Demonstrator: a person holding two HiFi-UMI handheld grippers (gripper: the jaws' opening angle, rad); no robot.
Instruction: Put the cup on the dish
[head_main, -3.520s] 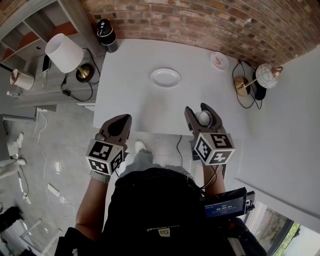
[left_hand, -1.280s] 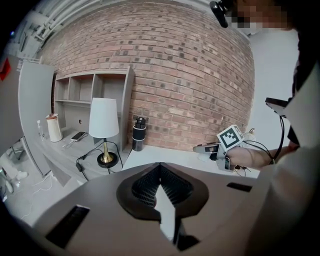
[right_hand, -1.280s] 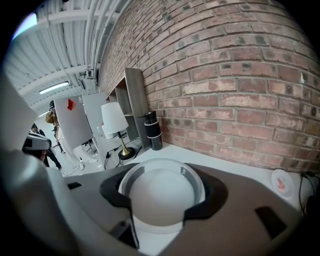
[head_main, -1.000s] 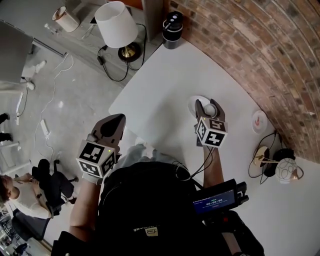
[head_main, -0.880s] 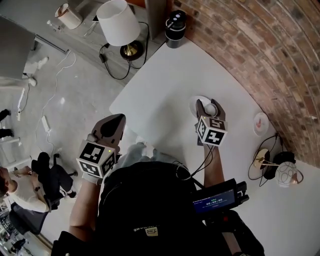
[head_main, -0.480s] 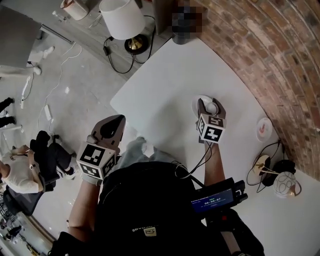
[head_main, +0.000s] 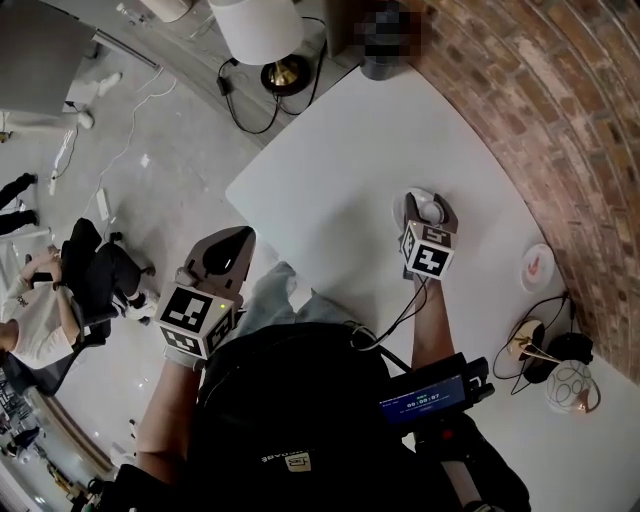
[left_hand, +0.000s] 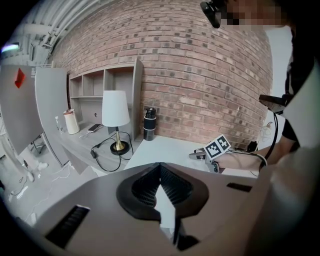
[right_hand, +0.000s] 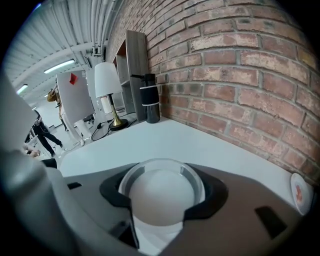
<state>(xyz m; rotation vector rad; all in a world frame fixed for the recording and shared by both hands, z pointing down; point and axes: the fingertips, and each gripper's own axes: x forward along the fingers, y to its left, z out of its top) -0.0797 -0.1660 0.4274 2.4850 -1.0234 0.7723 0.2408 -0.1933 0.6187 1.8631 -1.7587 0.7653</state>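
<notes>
A white cup (head_main: 431, 212) sits between the jaws of my right gripper (head_main: 427, 203), which is shut on it. The gripper hovers right over the white dish (head_main: 418, 194), of which only a sliver shows past the fingers. In the right gripper view the cup (right_hand: 161, 192) fills the jaw gap with a pale ring around it; whether it touches the dish cannot be told. My left gripper (head_main: 226, 252) is shut on nothing, off the table's near edge. Its jaws (left_hand: 160, 172) meet, and the right gripper (left_hand: 218, 148) shows beyond them.
The white table (head_main: 330, 170) runs along a curved brick wall (head_main: 520, 110). A black cylinder (right_hand: 150, 102) stands at the far corner by a white-shade lamp (head_main: 262, 25). A small saucer with a red mark (head_main: 537, 267) lies right. A person sits on a chair (head_main: 40, 300) far left.
The right gripper has carried the cup from the table's near edge out over the dish. In the last second it barely shifts. The left gripper stays shut and off the table.
</notes>
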